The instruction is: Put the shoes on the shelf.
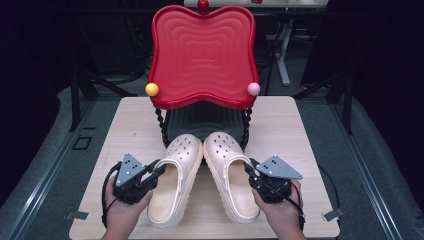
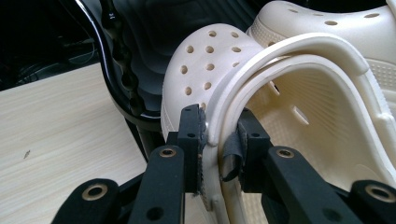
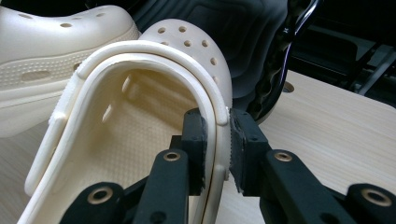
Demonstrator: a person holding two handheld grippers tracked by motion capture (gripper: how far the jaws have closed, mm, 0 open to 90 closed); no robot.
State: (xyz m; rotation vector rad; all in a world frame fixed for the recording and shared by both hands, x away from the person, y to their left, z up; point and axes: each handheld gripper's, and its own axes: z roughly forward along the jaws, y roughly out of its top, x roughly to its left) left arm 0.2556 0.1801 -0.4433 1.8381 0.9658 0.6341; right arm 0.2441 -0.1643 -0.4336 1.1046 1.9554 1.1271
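Clogs (image 1: 205,175) side by side, toes toward red rack (image 1: 202,55)

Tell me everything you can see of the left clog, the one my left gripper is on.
The left clog is a cream, foam-looking shoe with round holes over its toe cap and a strap folded forward over the opening. It sits upright on the wooden table, toe pointing away toward the red stand, side by side with the right clog; whether they touch is unclear. The left gripper has its jaws closed on the outer side wall and strap, one pad inside, one outside.
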